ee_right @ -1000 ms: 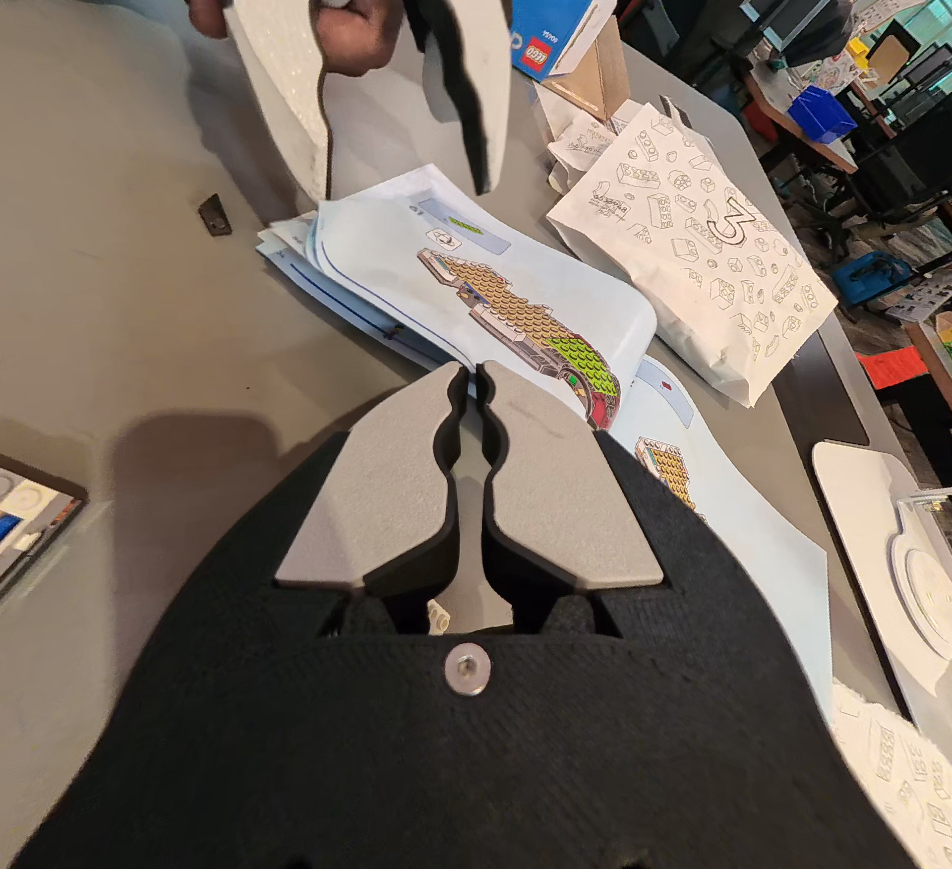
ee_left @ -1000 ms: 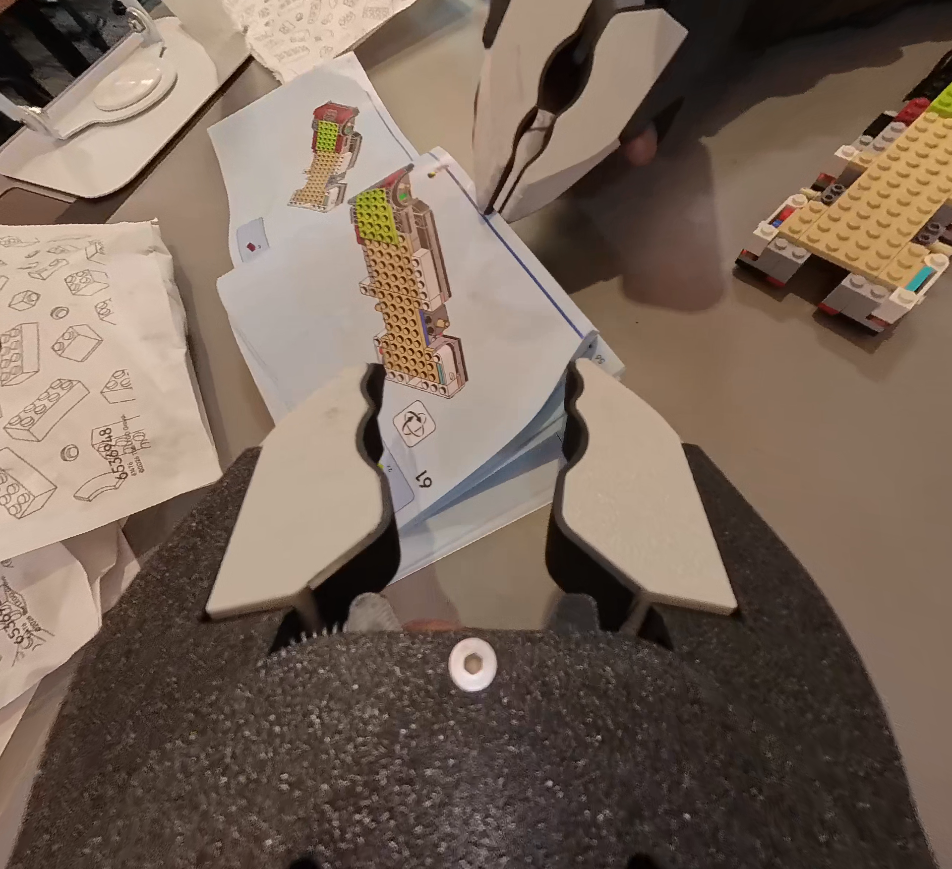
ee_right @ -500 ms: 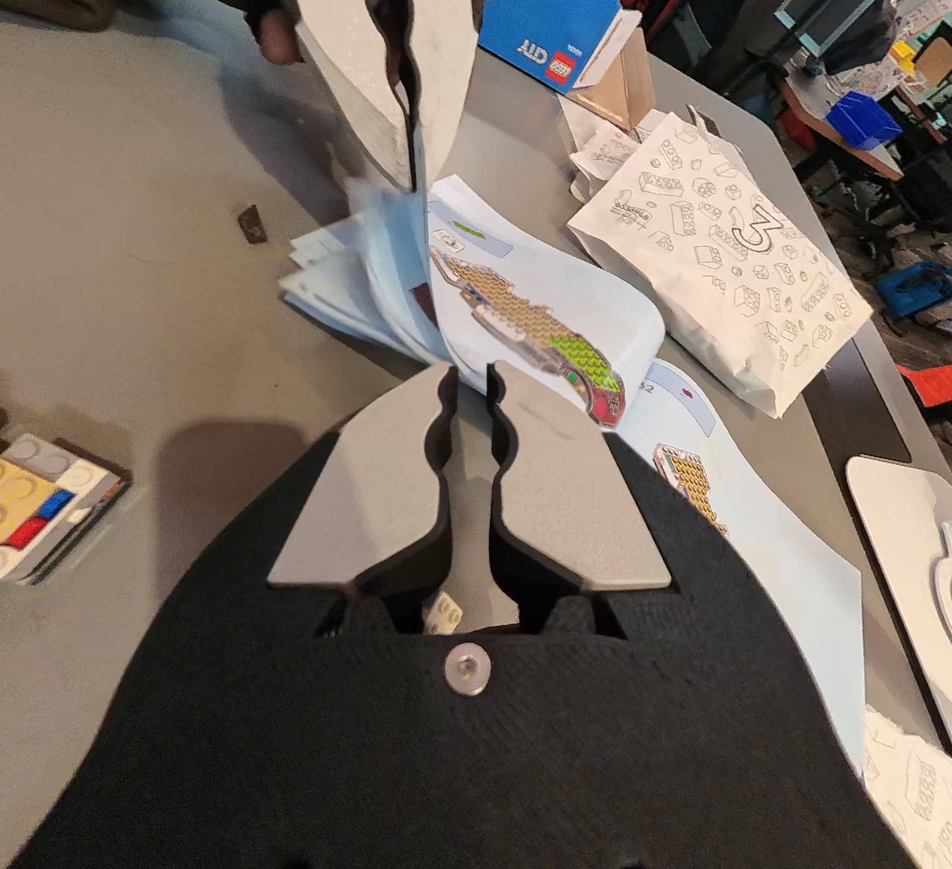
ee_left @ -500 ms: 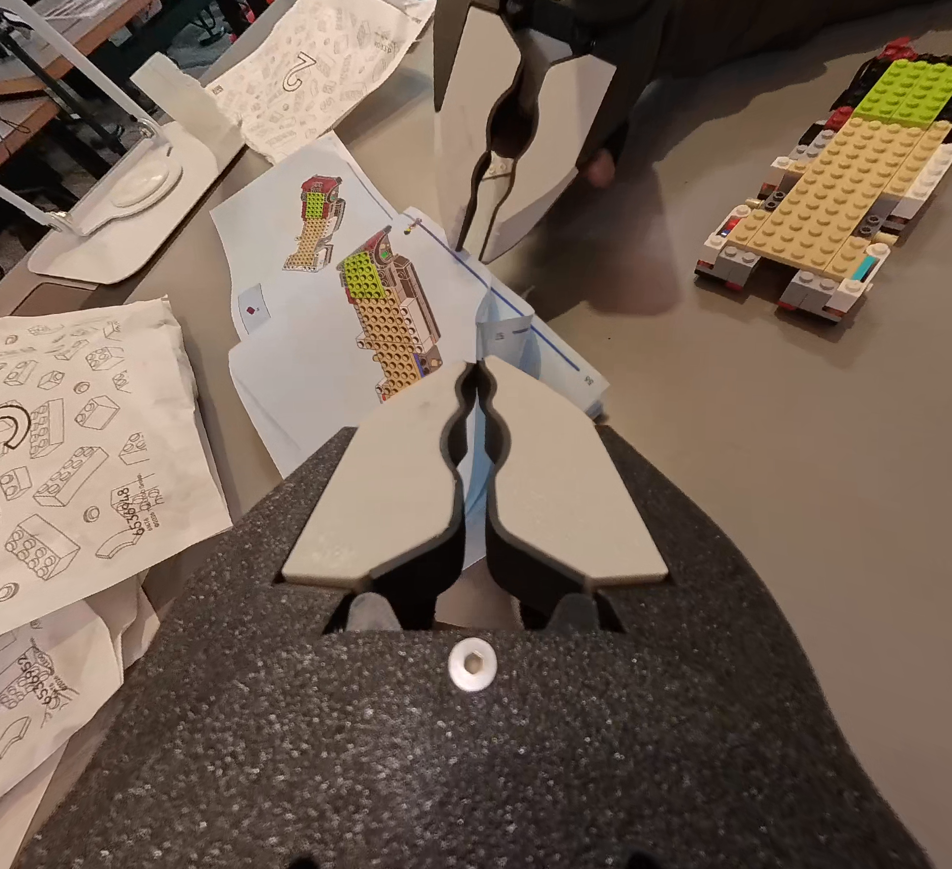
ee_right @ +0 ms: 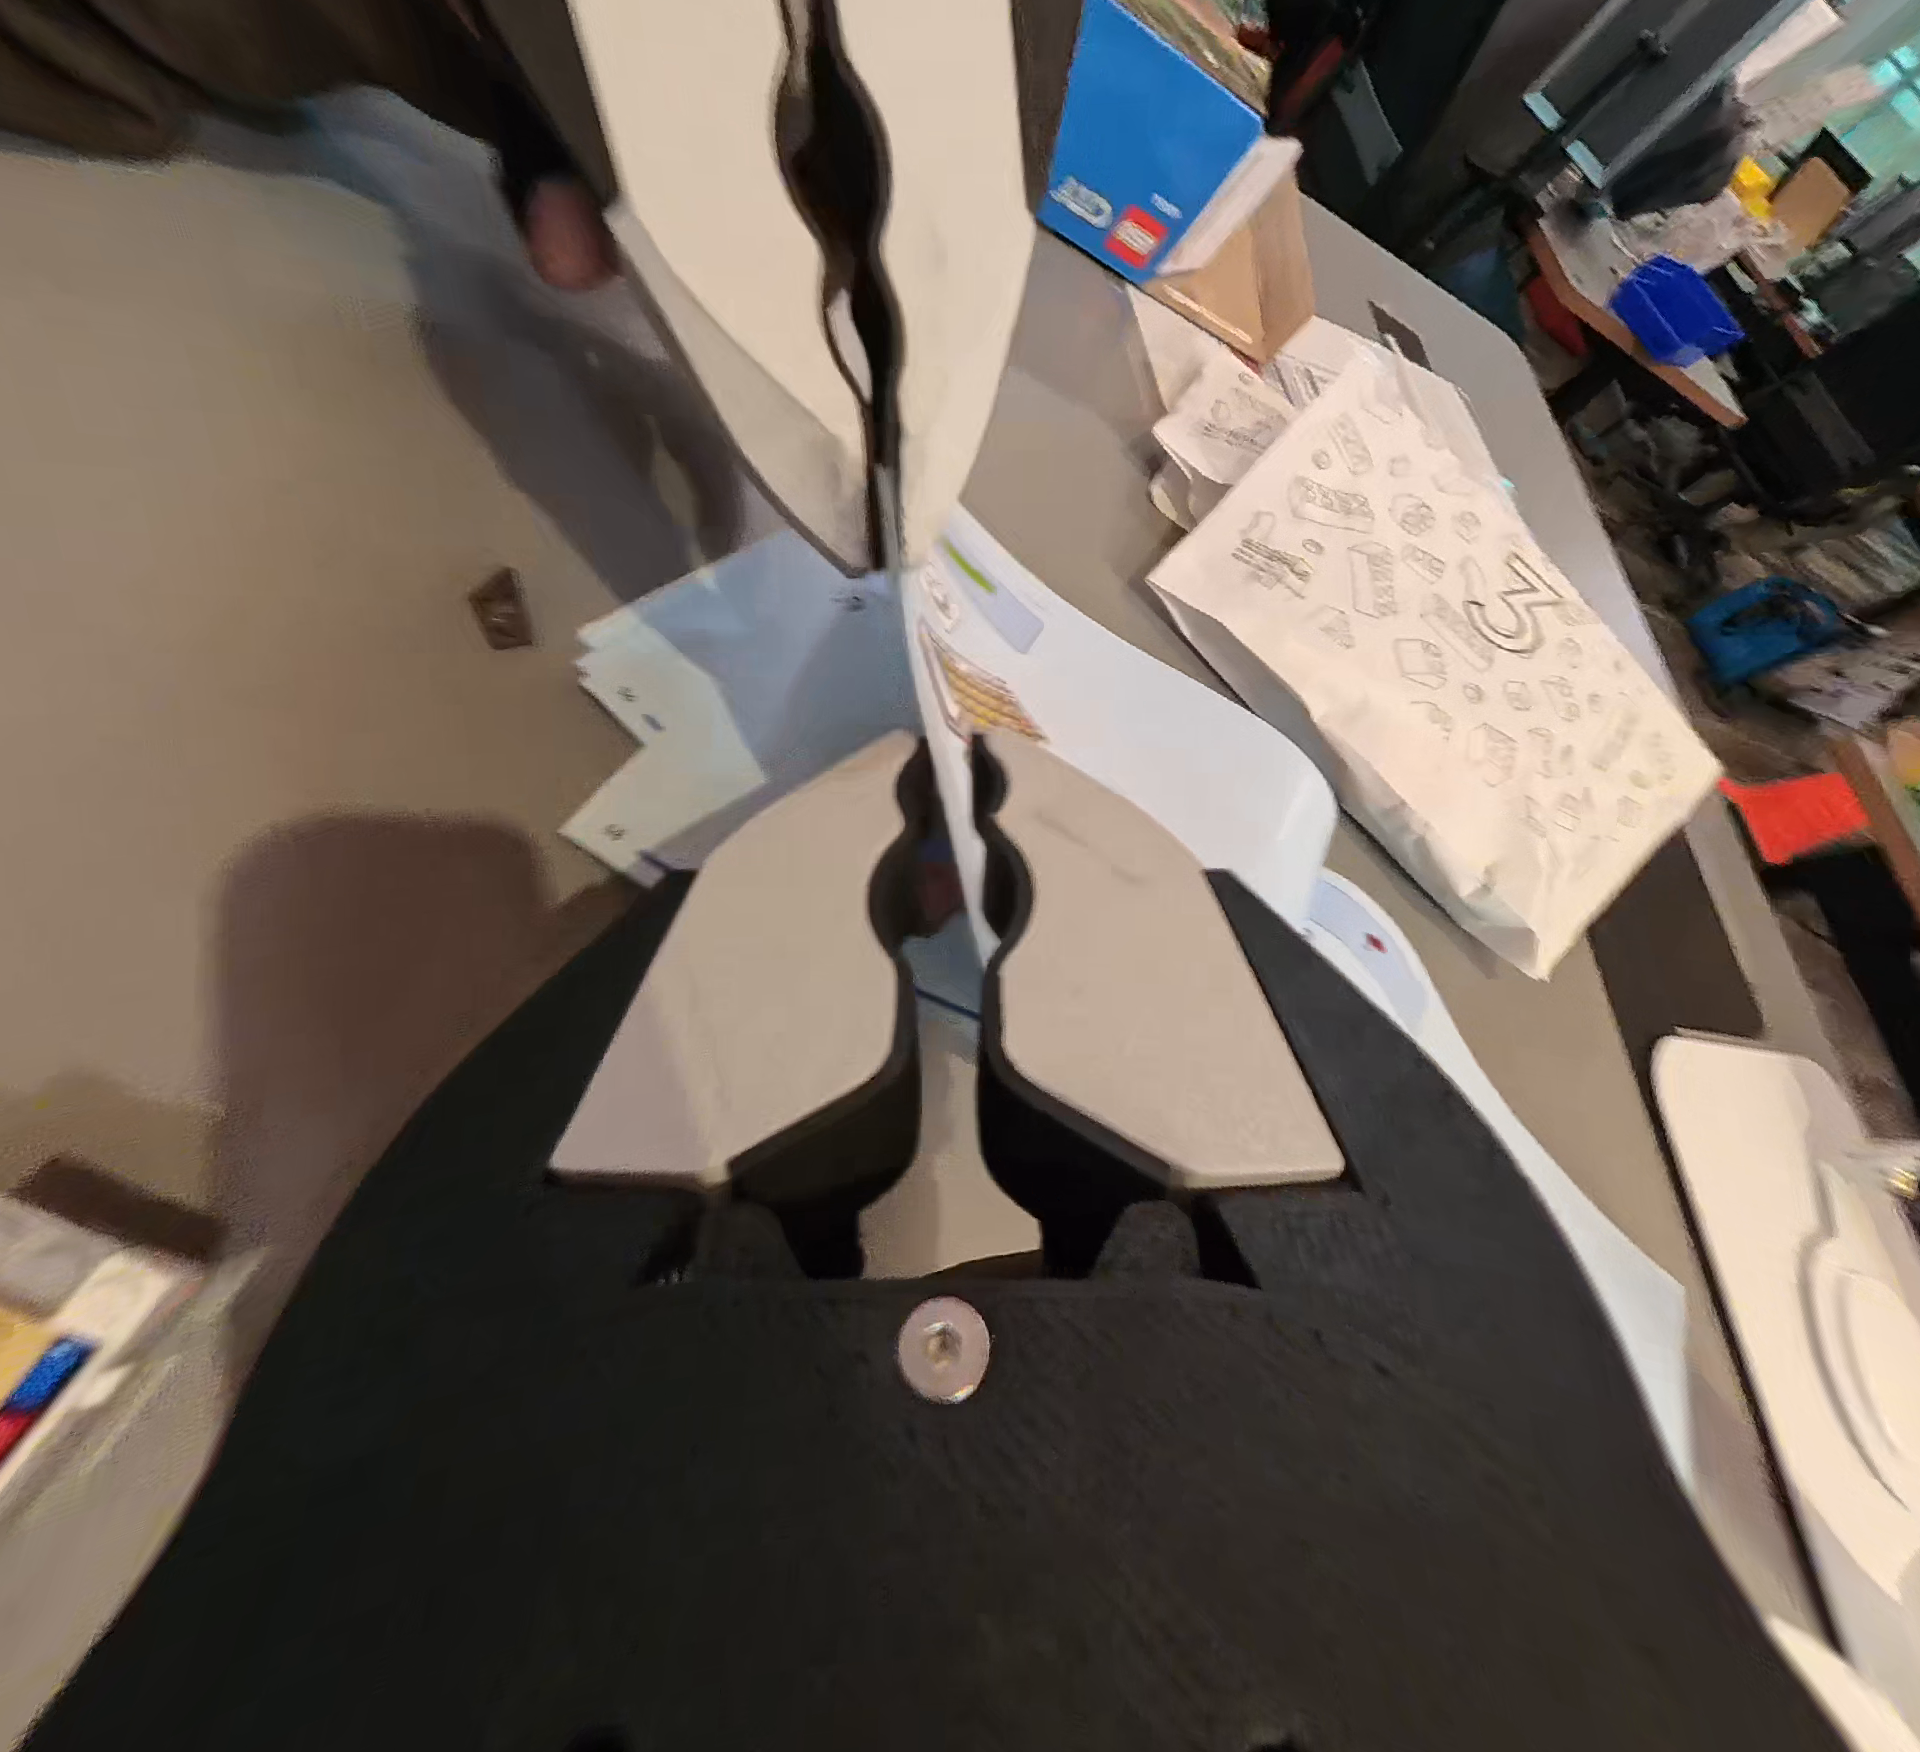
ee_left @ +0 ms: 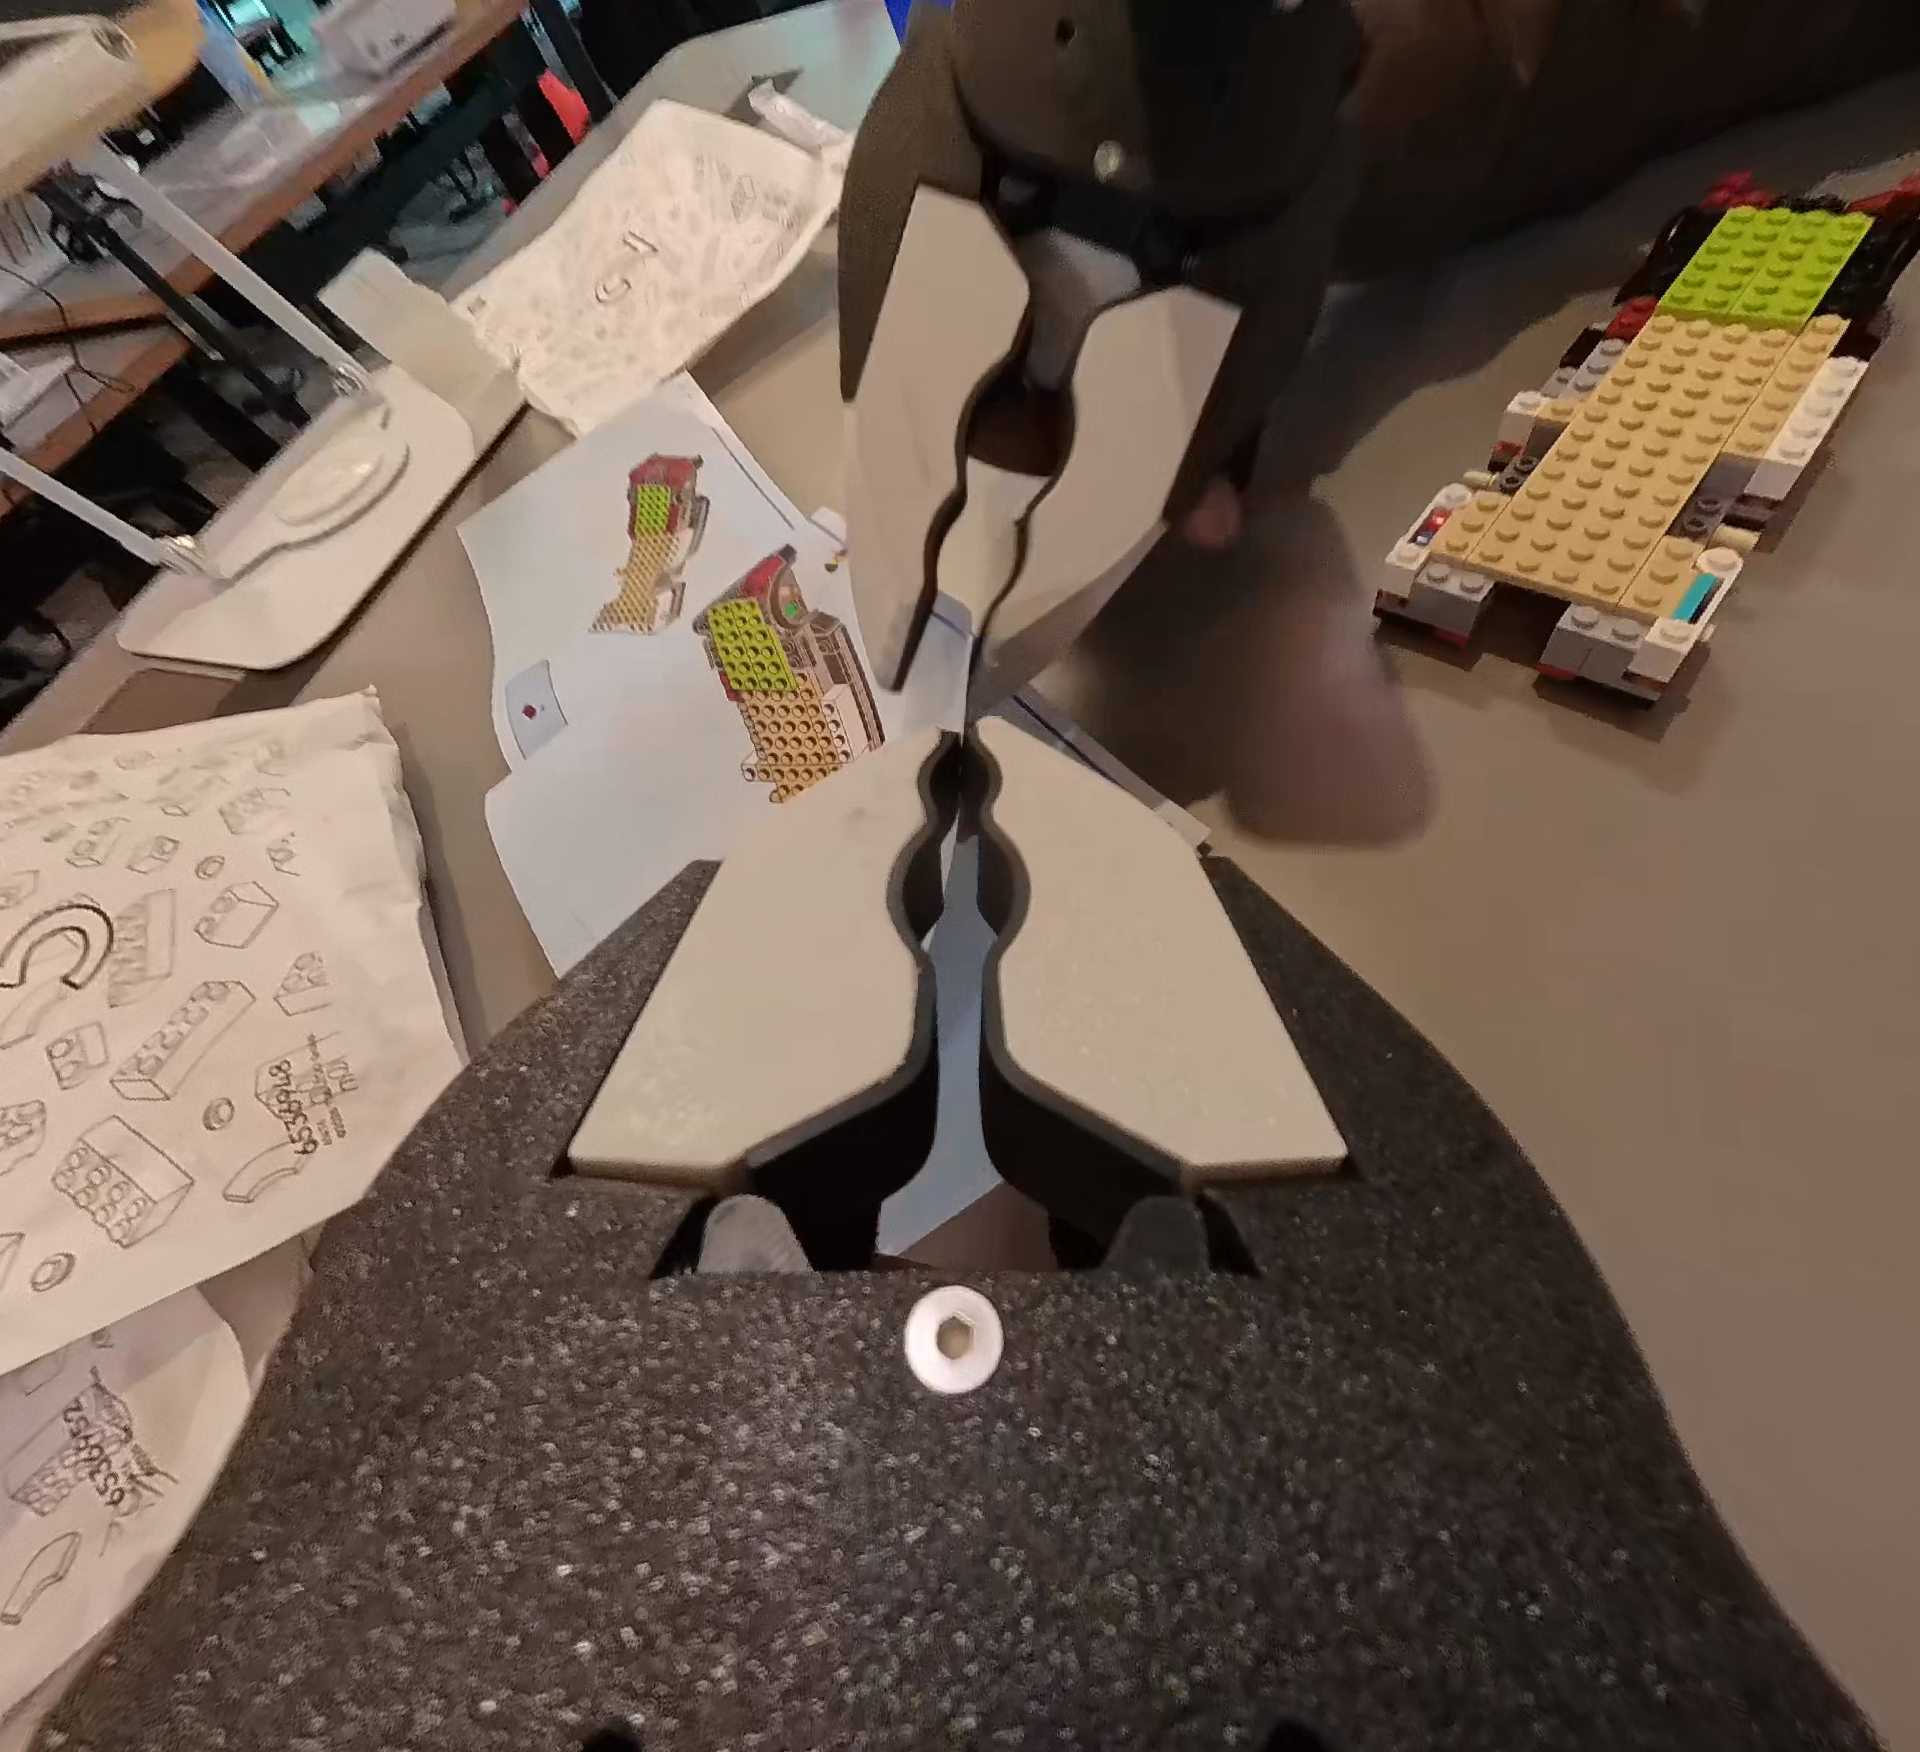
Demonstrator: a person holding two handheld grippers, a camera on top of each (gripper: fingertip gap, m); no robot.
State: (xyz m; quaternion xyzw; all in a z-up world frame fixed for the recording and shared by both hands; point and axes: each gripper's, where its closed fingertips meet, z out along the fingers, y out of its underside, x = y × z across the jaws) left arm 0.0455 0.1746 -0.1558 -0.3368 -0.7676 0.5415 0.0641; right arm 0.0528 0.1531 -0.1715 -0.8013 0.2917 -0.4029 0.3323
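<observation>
An open instruction booklet [ee_left: 644, 767] lies on the grey table and also shows in the right wrist view [ee_right: 1143, 746]. My left gripper [ee_left: 961, 746] is shut on one page of it. In the right wrist view this gripper [ee_right: 878, 549] pinches the page's top edge, and the page [ee_right: 945, 694] stands lifted, edge-on. My right gripper [ee_right: 948, 752] has the same page running between its fingertips, with a narrow gap still showing beside it. In the left wrist view the right gripper [ee_left: 940, 663] has its fingers slightly apart over the page's corner.
A tan and lime brick model [ee_left: 1642, 476] sits on the table to the right. White printed paper bags [ee_left: 177, 954] [ee_right: 1455, 663] lie beside the booklet. A white stand base [ee_left: 312, 518], a blue box [ee_right: 1143, 144] and a small dark piece [ee_right: 499, 606] are also on the table. Less than 4 cm separates the two grippers' tips.
My left gripper closed on a booklet page and lifted it upright. My right gripper, first shut, parted slightly and moved so the raised page stands between its fingers.
</observation>
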